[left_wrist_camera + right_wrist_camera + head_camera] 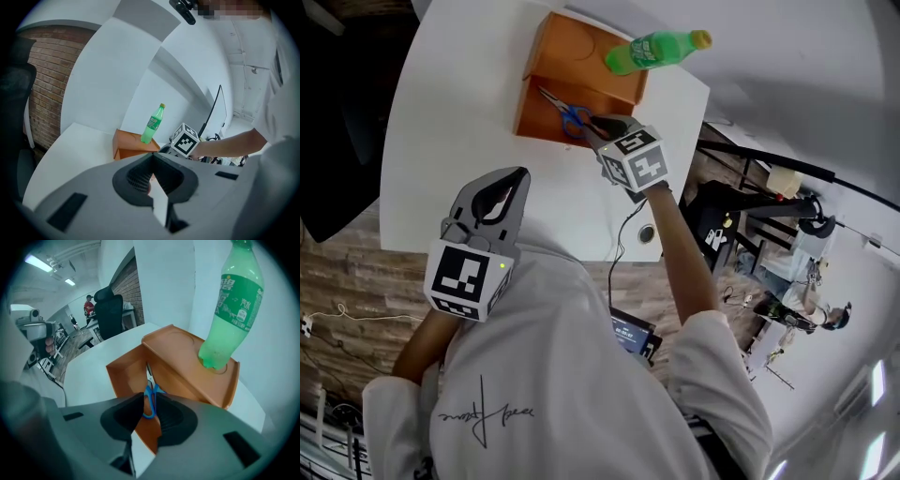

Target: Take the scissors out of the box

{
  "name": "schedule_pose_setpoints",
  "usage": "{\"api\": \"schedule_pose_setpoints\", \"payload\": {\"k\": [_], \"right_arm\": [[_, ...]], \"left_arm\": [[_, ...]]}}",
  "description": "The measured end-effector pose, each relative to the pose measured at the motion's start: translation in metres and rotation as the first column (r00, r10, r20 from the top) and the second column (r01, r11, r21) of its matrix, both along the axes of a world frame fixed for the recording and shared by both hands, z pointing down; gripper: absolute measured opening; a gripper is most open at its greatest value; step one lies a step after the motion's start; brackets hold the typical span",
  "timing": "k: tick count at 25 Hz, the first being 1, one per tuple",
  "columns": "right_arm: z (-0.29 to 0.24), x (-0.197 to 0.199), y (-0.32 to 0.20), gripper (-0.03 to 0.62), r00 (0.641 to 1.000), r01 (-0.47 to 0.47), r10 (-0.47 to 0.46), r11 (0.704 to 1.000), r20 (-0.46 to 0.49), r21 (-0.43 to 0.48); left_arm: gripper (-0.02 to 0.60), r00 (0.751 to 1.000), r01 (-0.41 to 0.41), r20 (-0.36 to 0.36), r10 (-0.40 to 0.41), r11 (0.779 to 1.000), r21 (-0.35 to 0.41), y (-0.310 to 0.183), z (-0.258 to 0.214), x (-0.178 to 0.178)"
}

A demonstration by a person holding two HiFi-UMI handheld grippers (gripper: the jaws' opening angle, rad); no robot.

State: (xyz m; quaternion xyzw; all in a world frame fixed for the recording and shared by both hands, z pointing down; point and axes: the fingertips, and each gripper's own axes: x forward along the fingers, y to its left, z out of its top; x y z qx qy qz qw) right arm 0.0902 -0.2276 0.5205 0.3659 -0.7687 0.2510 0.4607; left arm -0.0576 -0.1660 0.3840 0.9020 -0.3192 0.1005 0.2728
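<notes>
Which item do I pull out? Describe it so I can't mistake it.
On the white table sits an orange box with a green bottle on its covered half. In its open half lie the scissors, between the jaws of the right gripper: the only blue-handled, metal-bladed thing there.

A green bottle (654, 52) with a yellow cap stands upright near the white surface's (459, 141) right edge, and a black office chair (110, 310) sits beyond its edge.

scissors (148, 380): handle loops partly behind the right gripper's (150, 401) jaws
green soda bottle (233, 305): cap cut off by top edge
box (125, 144): lower part behind left gripper's (152, 158) body
</notes>
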Motion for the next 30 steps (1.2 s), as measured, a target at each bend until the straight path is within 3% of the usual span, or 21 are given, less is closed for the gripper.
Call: {"api": "schedule_pose_setpoints", "payload": {"k": [14,30], "right_arm": [[0.037,-0.001,-0.003,0.126,0.994,0.064,-0.073,0.992,-0.076,-0.11],[0.061,-0.009,-0.007,0.133,0.974,0.128,-0.156,0.978,-0.166,-0.165]], "left_arm": [[0.008,1.0,0.001,0.005,0.0,0.999,-0.045,-0.008,0.012,0.001],[0.008,1.0,-0.012,0.006,0.013,0.995,-0.094,-0.013,0.024,0.003]]}}
